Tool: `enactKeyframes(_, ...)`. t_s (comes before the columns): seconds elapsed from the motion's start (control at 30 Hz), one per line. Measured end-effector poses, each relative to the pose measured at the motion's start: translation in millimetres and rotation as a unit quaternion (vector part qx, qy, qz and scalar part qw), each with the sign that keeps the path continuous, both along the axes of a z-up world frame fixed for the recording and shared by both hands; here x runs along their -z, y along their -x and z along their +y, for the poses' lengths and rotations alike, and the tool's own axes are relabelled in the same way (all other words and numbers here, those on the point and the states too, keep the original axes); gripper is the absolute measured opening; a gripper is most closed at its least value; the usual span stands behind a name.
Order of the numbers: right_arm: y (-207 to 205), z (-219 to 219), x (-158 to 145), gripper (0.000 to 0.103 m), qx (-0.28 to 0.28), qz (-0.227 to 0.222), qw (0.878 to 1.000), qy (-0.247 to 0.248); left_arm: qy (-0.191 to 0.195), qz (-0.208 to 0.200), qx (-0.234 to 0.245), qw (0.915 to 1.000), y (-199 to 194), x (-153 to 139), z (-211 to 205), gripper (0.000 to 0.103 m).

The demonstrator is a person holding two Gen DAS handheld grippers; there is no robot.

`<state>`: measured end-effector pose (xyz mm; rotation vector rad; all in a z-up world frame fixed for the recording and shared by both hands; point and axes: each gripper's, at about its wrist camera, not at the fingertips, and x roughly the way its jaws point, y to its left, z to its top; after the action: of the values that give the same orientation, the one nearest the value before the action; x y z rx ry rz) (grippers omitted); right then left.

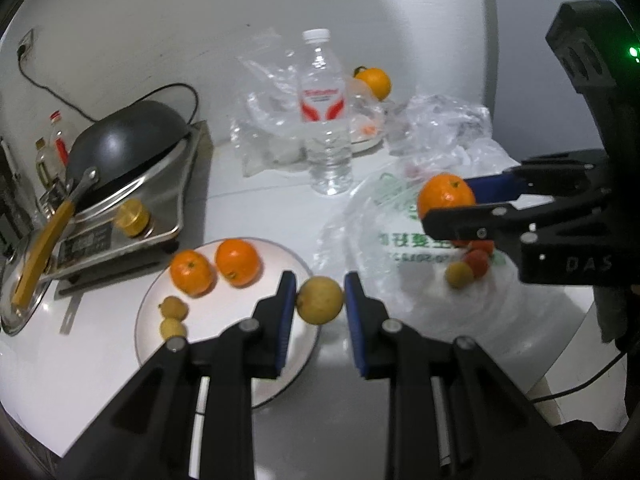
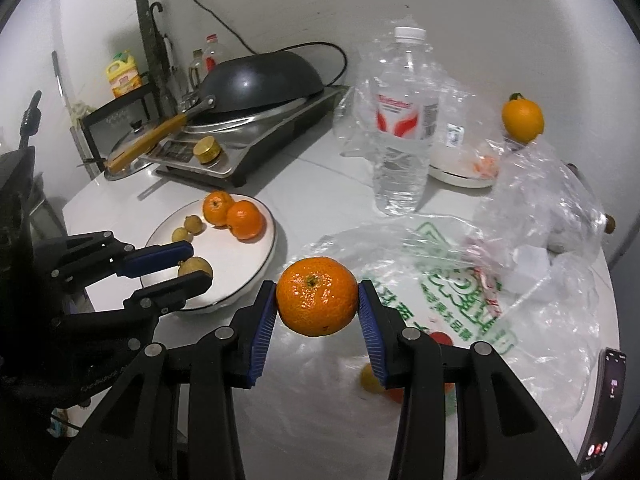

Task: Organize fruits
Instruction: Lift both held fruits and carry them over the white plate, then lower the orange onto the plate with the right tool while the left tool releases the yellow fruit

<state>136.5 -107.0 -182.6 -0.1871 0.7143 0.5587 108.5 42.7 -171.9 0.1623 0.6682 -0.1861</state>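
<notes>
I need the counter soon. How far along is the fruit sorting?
Partway. Done: the white plate holds two oranges and two small yellow fruits. In hand: the left gripper carries a small yellow fruit, the right gripper an orange. Left: small fruits on the plastic bag, another orange behind.

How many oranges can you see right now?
4: two round oranges on the white plate, one in the right gripper, one beyond the clear water bottle. Bags may hide more.

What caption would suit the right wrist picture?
Right gripper holds a tangerine above the plastic bag, beside the fruit plate.
</notes>
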Motion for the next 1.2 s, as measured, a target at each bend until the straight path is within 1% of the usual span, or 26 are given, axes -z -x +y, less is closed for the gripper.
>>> enactKeyframes(0.5,-1.3,52.5,9.3,0.043,-0.034,0.012,0.999,0.016,-0.003,0.004,-0.05,0.9987,7.6,15.7,54.5,0.025)
enactKeyframes(0.83,-11.5,93.3,23.4,0.043,-0.059,0.027,0.997,0.03,-0.017,0.006,-0.079,0.9967,2.3,31.4,90.3,0.025)
enactKeyframes(1.2,-29.4,130.6,39.8,0.043,-0.079,0.043,0.995,0.038,-0.019,0.01,-0.09,0.9957,-6.4,44.8,109.4,0.025)
